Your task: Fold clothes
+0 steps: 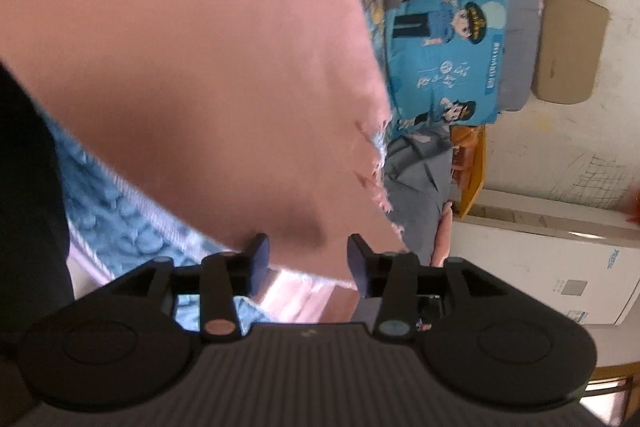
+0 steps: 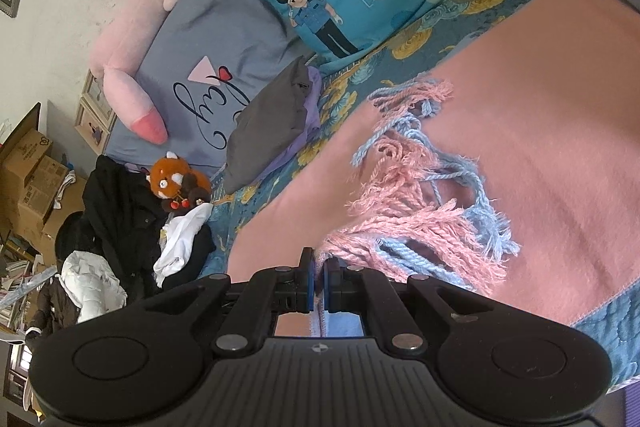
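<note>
A bed [image 2: 360, 75] with a blue quilted flower cover filled the room's middle; cardboard boxes [image 2: 28, 167] stood at the far left. The soft pink scarf [image 2: 540, 131], with pink and blue yarn fringe, lay at the right of the frame. The right claw [image 2: 319, 281] was clenched on its edge. The left claw [image 1: 308, 259] was released, with pink cloth just beyond it.
</note>
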{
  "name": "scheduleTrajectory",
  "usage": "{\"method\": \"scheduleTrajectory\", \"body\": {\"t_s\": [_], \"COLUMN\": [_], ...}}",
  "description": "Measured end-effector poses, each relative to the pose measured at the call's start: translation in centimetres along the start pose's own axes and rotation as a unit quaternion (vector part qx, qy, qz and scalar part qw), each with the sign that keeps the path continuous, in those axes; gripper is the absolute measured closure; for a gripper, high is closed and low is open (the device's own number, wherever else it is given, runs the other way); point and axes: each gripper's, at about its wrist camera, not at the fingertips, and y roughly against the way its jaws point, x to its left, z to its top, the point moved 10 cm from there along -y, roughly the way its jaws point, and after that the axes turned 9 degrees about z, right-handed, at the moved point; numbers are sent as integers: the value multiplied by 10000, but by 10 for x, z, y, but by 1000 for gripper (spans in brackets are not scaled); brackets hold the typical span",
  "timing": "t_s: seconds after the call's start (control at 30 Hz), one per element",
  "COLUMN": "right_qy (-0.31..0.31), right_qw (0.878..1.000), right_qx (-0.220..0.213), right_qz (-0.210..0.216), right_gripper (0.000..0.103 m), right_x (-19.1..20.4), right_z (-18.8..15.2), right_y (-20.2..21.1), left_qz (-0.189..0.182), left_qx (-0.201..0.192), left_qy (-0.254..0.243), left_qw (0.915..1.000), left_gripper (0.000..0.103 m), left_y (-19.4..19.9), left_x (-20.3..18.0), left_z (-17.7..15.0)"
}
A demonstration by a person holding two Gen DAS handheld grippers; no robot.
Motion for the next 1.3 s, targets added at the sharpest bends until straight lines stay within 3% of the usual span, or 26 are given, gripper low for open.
{"method": "scheduleTrajectory", "body": {"t_s": [0.17, 0.5, 0.67, 0.83, 0.97, 1.07, 1.17, 1.3], "right_qy": [-28, -8, 40, 189, 462, 464, 96, 128], "right_qw": [10000, 10000, 9999, 9997, 9983, 9955, 9916, 9892], "right_qx": [-40, -49, -157, -44, 210, 639, 1047, 1069], "right_qz": [3, 64, -27, -134, -299, -532, -751, -992], "right_gripper": [99, 99, 99, 99, 99, 99, 99, 99], "right_x": [0, 4, -1, -4, -6, -22, -50, -64], "right_z": [2, 2, 2, -11, -29, -54, -81, -91], "right_y": [1, 4, 11, 16, 15, 3, -17, -21], "left_qz": [-27, -218, 47, 133, 384, 899, 1427, 1629], "left_qx": [229, -311, -704, -1174, -1744, -2202, -2323, -2461], "left_qy": [-192, 80, 159, -8, -567, -1323, -1360, -1174], "left_qw": [9995, 9992, 9974, 9930, 9823, 9623, 9524, 9482], "left_gripper": [56, 64, 93, 99, 99, 99, 99, 99], "left_y": [-3, -5, 5, 43, 87, 123, 132, 139], "left_x": [-10, -13, -2, 5, -4, -10, 9, 24], "left_z": [-15, 9, 17, 29, 41, 50, 58, 67]}}
